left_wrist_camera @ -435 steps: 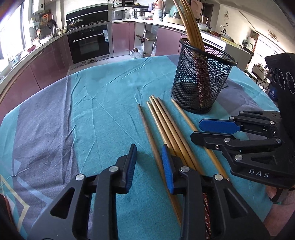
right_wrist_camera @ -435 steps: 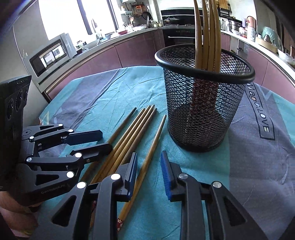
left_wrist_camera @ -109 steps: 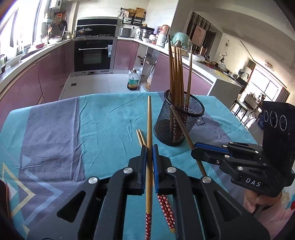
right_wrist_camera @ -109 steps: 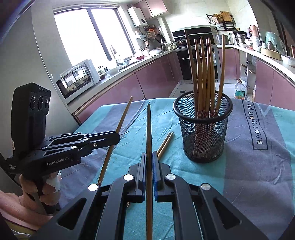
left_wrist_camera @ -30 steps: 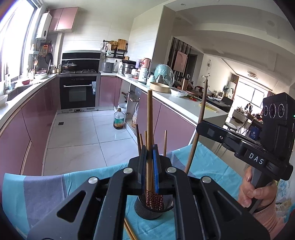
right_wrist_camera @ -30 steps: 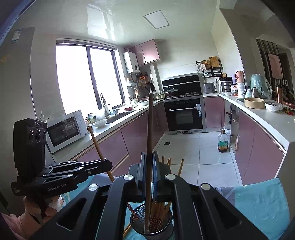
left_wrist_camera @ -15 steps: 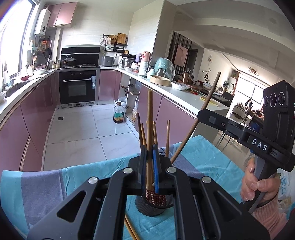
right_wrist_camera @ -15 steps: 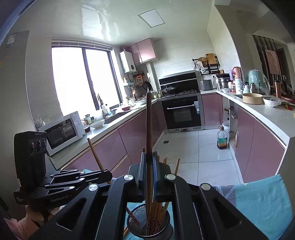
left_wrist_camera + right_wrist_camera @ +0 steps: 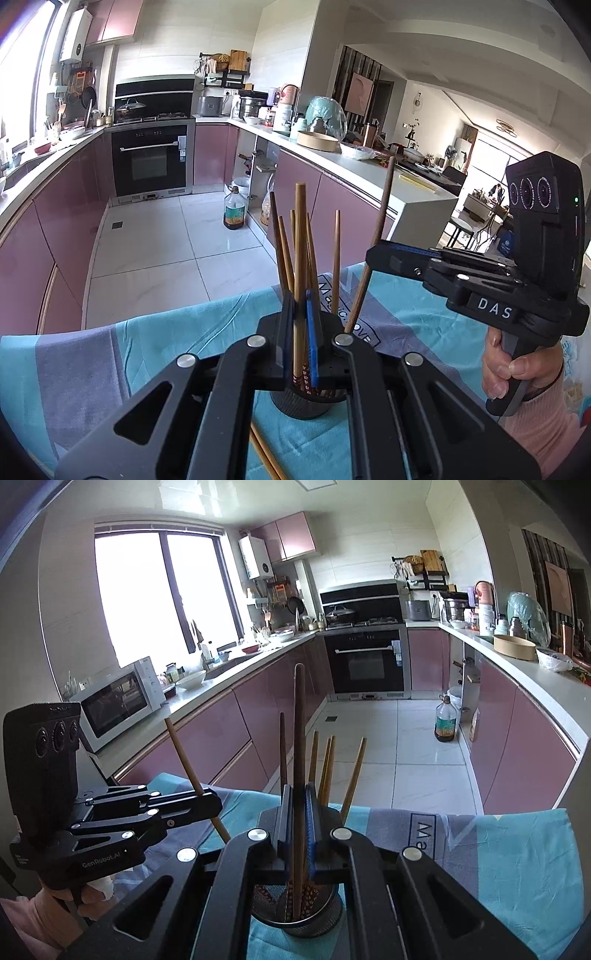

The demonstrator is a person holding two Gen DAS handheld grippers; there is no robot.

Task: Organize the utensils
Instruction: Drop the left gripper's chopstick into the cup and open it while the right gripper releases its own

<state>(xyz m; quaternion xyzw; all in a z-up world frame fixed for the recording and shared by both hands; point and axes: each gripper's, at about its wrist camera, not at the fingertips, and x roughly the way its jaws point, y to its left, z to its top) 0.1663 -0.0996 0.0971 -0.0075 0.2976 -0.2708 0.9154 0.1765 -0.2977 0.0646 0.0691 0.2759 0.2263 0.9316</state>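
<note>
Here we hold one chopstick in each gripper above the mesh holder (image 9: 314,921).
Left gripper (image 9: 300,317) clamps a chopstick (image 9: 300,229); right gripper (image 9: 298,808) clamps a darker chopstick (image 9: 299,716).

Mesh cup (image 9: 325,919) base and chopstick (image 9: 300,258) ends behind hand-held grippers

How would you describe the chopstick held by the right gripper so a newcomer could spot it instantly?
Start at the teal tablecloth and find the black mesh holder full of chopsticks. Directly above it, the right gripper clamps one chopstick: darker brown and standing taller than the paler ones already in the holder.
</note>
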